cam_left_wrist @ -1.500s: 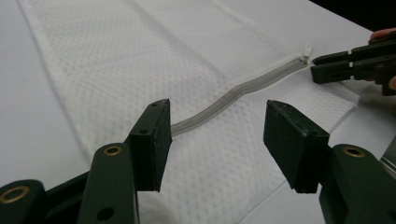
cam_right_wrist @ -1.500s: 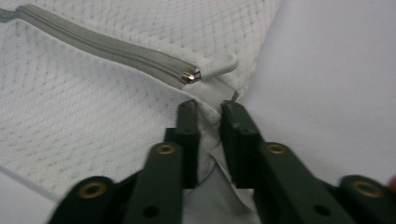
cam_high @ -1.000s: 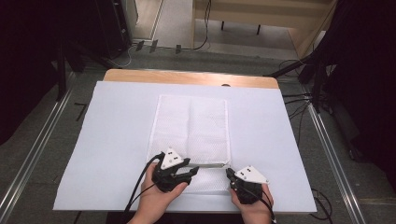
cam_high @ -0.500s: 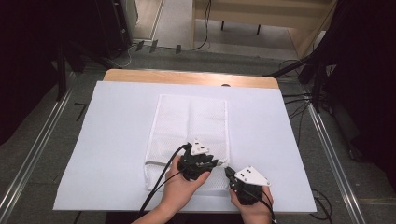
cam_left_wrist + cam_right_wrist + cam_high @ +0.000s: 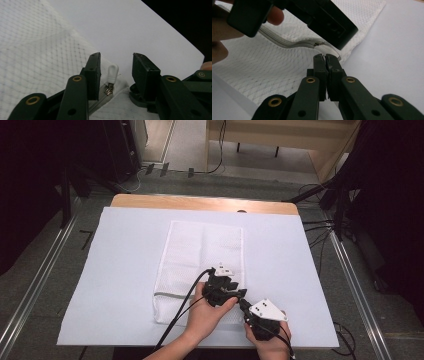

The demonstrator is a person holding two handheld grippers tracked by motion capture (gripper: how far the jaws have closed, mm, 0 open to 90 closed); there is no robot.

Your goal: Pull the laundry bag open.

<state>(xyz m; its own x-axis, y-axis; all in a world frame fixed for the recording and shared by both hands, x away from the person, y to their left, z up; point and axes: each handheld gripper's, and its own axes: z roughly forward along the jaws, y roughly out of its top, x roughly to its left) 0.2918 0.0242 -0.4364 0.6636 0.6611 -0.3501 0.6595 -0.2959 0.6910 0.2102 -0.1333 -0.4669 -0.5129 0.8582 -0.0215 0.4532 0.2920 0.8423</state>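
A white sheet-covered surface (image 5: pixel 125 285) is seen from the high view, with a flat white mesh zip-up bag (image 5: pixel 200 255) laid lengthwise at its middle. Along the bag's near end a pale zipper band (image 5: pixel 287 43) is run toward the right corner. Over that corner the left claw (image 5: pixel 235 295) is held in the person's left hand (image 5: pixel 207 317), its jaws spread apart and gripping nothing. In the left gripper view a small white zipper pull tab (image 5: pixel 112 72) is seen lying between the parted jaws, touching neither. Just to the right, at the bag's near right corner, the right claw (image 5: pixel 243 304) is held low in the right hand (image 5: pixel 267 345). In the right gripper view its jaws are clenched on the mesh edge beside the zipper's end.
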